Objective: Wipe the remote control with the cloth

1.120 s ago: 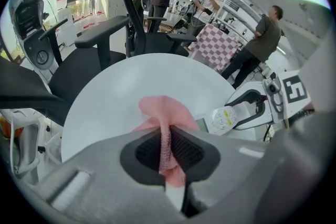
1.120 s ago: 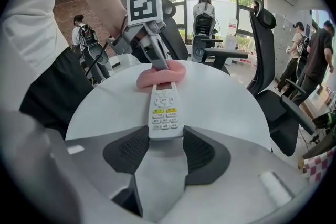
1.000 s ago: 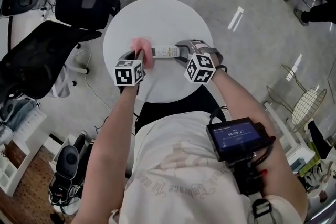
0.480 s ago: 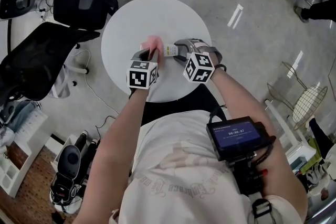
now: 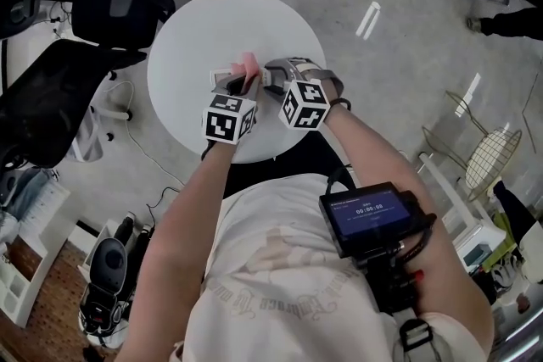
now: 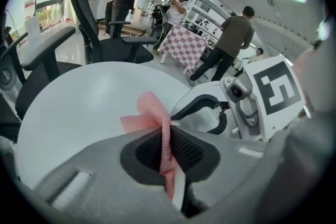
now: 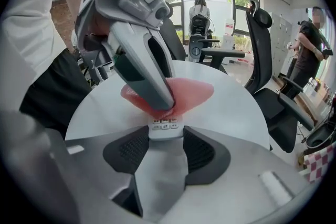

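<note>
L gripper [image 5: 234, 83]: jaws clamped tight on the pink cloth [image 5: 246, 62]. It's pinched edge-on btw the pads, w/ the loose end poking out front.

Change vs 1 s ago: L has slid rightward along the remote w/ the cloth. Back then the cloth sat at the remote's left end, w/ a bare stretch of keypad btw the two grippers. Now the cloth is bunched just beside R's tips and almost no bare remote is left in head view. R hasn't budged.

My read: this wipe pass is about run out, since the cloth is up against the holding jaws. Next is prob a return stroke, or a regrip to reach the covered end.

Remote [image 7: 165, 124]: over the round white surface [image 5: 191, 30], near its middle, w/ the cloth lying on its button face.

R gripper [image 7: 165, 148]: jaws fairly wide, pads pressed on both long sides of the remote's near end. Firm hold.

Hard to see:
- Head view: remote nearly all hidden under cloth + grippers.
- R gripper view: far end of remote is behind cloth and L's finger, only one or two button rows show.
- L gripper view: can't pick out the remote.
- Can't tell if the remote rests on the surface or is held just off it.
</note>
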{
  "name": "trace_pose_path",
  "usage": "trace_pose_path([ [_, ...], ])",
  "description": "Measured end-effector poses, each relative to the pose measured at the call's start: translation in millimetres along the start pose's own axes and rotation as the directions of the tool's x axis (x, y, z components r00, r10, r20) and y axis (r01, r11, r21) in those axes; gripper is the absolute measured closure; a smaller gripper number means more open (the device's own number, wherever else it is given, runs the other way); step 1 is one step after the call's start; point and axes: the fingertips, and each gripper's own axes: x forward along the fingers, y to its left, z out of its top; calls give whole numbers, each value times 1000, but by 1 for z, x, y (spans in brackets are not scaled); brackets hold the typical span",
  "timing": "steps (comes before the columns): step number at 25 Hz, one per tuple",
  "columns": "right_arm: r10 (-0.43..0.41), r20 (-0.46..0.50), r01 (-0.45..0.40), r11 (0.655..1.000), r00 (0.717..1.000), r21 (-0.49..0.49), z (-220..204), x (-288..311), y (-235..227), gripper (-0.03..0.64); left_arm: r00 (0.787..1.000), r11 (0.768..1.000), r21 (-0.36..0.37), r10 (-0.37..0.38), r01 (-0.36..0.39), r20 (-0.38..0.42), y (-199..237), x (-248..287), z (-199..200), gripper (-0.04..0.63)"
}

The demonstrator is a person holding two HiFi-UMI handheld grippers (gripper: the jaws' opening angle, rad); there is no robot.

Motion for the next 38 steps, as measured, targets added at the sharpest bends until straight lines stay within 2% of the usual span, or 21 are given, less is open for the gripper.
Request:
trace_pose_path([
  [4,0,-6,0,1000,1000,-12,-1,1,2,402,986,986,-12,-164,164,-14,-36,12,-2,573],
  [8,-1,-15,1,1000,1000,-26,-4,1,6,401,981,980,-56,-192,192,-8,-36,9,-6,571],
  [11,-12,-25,11,999,1000,-38,-5,2,3,392,988,985,-76,-154,155,20,-23,-3,-10,571],
  [12,-15,-30,13,999,999,-49,-6,2,1,365,991,987,-87,-132,134,31,-17,-9,-14,571],
  [13,-16,-36,14,998,999,-68,-6,1,1,334,993,988,-104,-107,111,43,-10,-15,-18,569],
  [16,-11,-57,3,991,998,-137,-3,-1,2,314,996,982,-176,-49,62,80,5,-36,-34,569],
  [22,7,-122,-30,982,992,-188,4,4,6,350,990,954,-299,38,6,139,17,-73,-71,569],
  [25,13,-195,-51,980,981,-191,12,11,15,350,984,950,-313,71,-18,161,22,-96,-84,569],
  [29,12,-309,-74,980,951,-187,11,17,17,354,976,942,-334,93,-22,197,27,-110,-89,569],
  [34,7,-381,-73,984,925,-160,13,19,14,364,967,930,-368,105,-13,231,37,-121,-94,569],
  [36,37,-376,-75,993,926,-86,18,15,16,364,965,926,-377,104,-6,240,38,-126,-97,569],
  [38,86,-348,-81,996,934,29,22,11,20,365,962,919,-393,103,4,252,41,-130,-100,569],
])
